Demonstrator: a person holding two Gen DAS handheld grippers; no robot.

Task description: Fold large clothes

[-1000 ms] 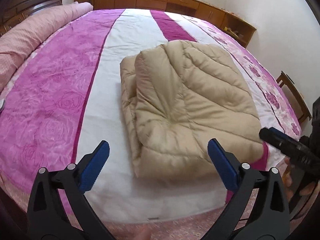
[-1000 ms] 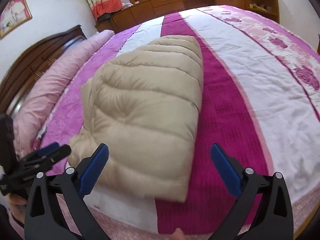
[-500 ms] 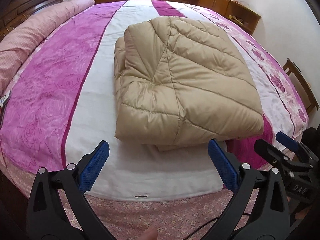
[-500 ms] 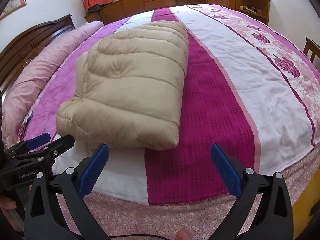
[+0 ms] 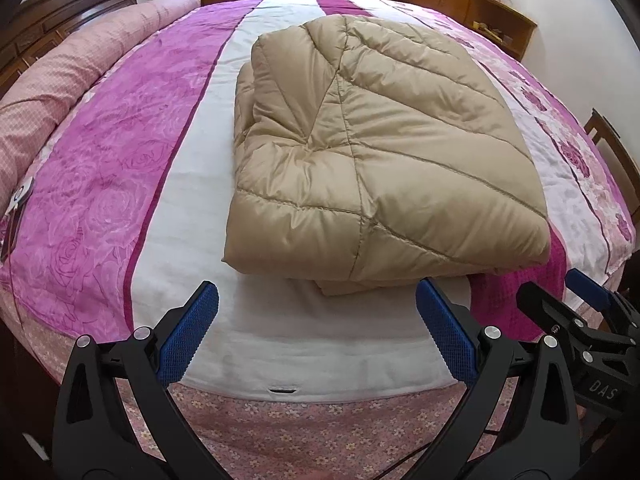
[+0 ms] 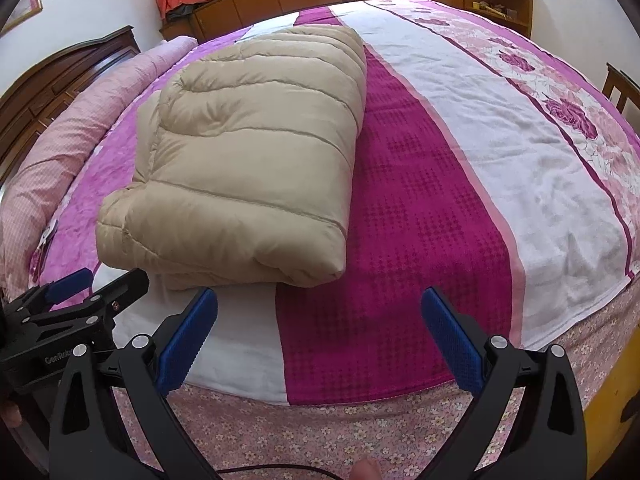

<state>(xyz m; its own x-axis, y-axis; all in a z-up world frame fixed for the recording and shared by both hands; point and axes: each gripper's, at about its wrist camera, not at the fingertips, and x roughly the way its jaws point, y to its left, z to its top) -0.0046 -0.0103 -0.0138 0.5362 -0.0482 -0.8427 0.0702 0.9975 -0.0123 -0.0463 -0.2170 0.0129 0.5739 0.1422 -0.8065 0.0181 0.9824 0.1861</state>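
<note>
The tan padded coat (image 5: 372,160) lies folded into a thick bundle on the bed (image 5: 120,184), near its foot edge, straddling the white and magenta stripes. Left gripper (image 5: 316,332) hangs off the foot edge, fingers spread wide, holding nothing. Right gripper (image 6: 320,332) hangs beside it, just as wide and empty. A rolled pink quilt (image 6: 60,148) runs along the headboard side.
</note>
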